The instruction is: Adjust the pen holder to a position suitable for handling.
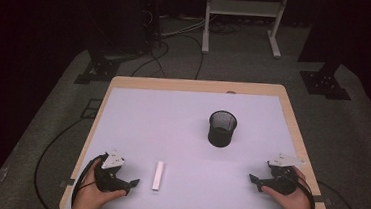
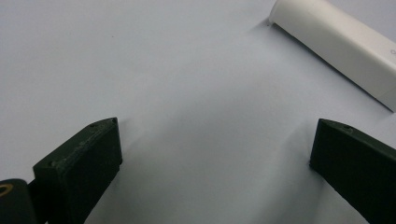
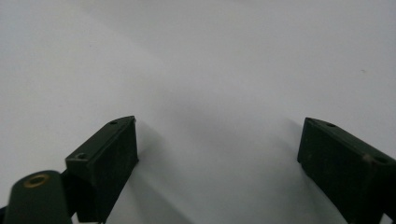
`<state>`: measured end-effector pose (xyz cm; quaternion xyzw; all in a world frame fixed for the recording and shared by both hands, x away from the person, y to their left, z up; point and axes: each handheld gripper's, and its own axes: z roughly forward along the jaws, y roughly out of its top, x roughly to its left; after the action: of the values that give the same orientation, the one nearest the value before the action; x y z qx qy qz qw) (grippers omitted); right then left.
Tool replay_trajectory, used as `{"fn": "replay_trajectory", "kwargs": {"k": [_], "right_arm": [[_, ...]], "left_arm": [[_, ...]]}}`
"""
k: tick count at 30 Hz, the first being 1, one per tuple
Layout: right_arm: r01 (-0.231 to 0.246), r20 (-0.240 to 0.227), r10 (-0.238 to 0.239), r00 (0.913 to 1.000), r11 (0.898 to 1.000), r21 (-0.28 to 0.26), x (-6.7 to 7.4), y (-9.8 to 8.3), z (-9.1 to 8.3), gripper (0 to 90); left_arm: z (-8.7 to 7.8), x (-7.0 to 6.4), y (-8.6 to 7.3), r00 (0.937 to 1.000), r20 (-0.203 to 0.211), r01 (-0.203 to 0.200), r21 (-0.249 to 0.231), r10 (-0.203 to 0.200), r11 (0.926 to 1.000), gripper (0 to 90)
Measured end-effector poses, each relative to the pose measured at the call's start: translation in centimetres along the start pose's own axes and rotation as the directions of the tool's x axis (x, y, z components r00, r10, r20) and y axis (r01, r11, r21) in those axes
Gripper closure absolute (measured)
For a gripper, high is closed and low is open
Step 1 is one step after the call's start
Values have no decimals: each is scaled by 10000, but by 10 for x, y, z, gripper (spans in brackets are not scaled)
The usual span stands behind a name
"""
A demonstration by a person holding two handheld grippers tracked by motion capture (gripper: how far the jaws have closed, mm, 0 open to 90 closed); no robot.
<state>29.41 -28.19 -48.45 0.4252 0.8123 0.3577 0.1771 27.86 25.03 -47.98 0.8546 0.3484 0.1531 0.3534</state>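
Grippers sit at the near edge of the bench (image 1: 138, 101), one in each of my hands, and both have their jaws spread wide with nothing between them. My left gripper (image 1: 134, 182) rests near the near-left corner, its jaws pointing right toward the white bar (image 1: 159, 175), which lies flat on the pale bench top just to the right of the jaw tips, close but not touching. The bar runs lengthwise from near to far, between my two hands but much closer to the left one. In the left gripper view, the bar (image 2: 343, 44) shows at the upper right, slanting past the right-hand jaw, apart from it, with bare surface in the gap between the jaws of my left gripper (image 2: 212, 140). My right gripper (image 1: 252, 179) rests near the near-right corner, its jaws pointing left, well apart from the bar. In the right gripper view, my right gripper (image 3: 217, 130) has plain bench surface ahead of it. Farther off, right of the middle of the bench, a black mesh cup (image 1: 222, 129) stands upright, well apart from the bar and from both grippers.
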Motion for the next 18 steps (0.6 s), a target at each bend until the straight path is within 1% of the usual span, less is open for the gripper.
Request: {"fn": "replay_trajectory", "kwargs": {"k": [7, 9, 10, 11, 12, 13, 14, 16, 17, 18], "right_arm": [[-22, 73, 22, 10000, 10000, 18, 1, 0, -1, 134], [-44, 113, 44, 9999, 10000, 47, 2, 1, -1, 153], [-37, 162, 36, 9999, 10000, 41, 2, 1, -2, 176], [-37, 162, 36, 9999, 10000, 41, 2, 1, -2, 176], [-84, 150, 84, 9999, 10000, 47, 2, 2, -3, 244], [-84, 150, 84, 9999, 10000, 47, 2, 2, -3, 244], [-98, 156, 97, 9998, 9999, 72, 2, 3, -4, 279], [-122, 175, 120, 9998, 9999, 102, 2, 4, -4, 292], [-182, 193, 180, 9997, 9997, 129, 3, 5, -4, 320], [-234, 110, 232, 9997, 9996, 163, 2, 6, -5, 338]], "left_arm": [[0, 0, 0, 10000, 3, 10, -18, -10, 10000, 14], [0, 0, 0, 10000, 5, 6, -19, -6, 10000, 14], [0, 0, 0, 10000, 2, 7, -22, -7, 10000, 14], [0, 0, 0, 10000, 2, 7, -22, -7, 10000, 14], [0, 0, 0, 10000, 2, 6, -23, -6, 10000, 14], [0, 0, 0, 10000, 4, 9, -28, -9, 10000, 14], [0, 0, 0, 10000, 4, 7, -26, -7, 10000, 14], [0, 0, 0, 10000, 6, 8, -27, -8, 10000, 14], [0, 0, 0, 10000, 7, 11, -29, -11, 10000, 14], [0, 0, 0, 10000, 7, 10, -25, -10, 10000, 14]]}}
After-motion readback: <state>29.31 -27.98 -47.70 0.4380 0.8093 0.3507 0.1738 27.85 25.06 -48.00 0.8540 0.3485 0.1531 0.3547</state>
